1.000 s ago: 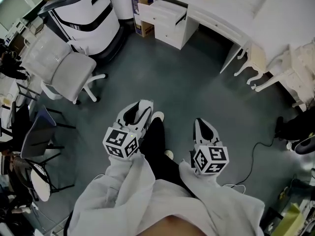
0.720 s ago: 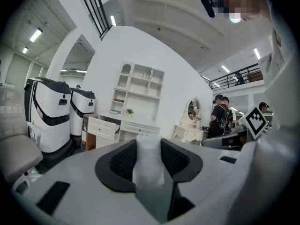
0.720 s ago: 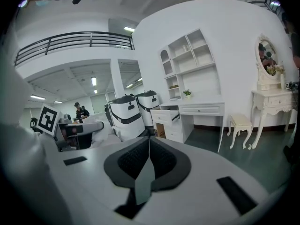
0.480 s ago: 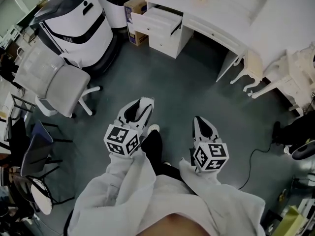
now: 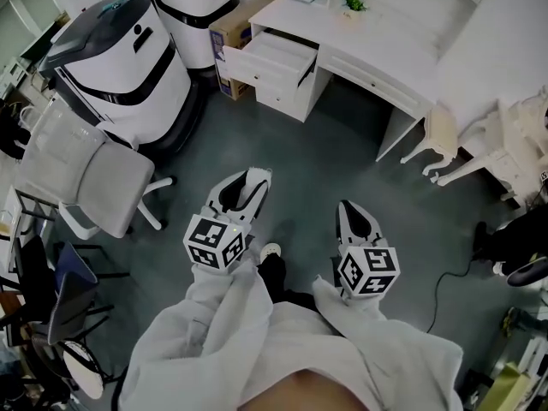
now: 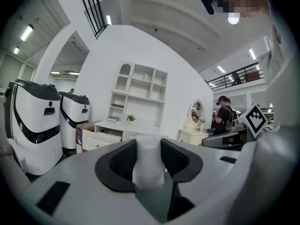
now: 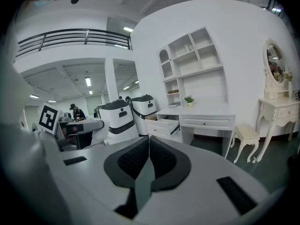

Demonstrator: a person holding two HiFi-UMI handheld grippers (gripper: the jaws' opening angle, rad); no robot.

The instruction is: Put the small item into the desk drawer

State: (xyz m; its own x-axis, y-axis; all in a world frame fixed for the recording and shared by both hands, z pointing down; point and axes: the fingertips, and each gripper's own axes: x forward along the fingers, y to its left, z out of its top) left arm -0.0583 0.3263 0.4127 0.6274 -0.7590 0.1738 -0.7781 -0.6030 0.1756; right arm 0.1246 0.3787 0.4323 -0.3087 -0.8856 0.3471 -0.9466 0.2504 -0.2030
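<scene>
Left claw [image 6: 149, 146] grips a white, possibly cloth item [image 6: 148, 170]; right claw [image 7: 149, 146] closed.

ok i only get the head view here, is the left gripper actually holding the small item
observer: Yes. The left gripper view shows the left gripper clamped on a small white item.
operator: and the right one
observer: The right gripper has its jaws together, nothing between them.
operator: anyone at the desk
observer: Nobody at it. The left gripper view shows a person in dark clothes farther right, past the mirrored dressing table.
</scene>
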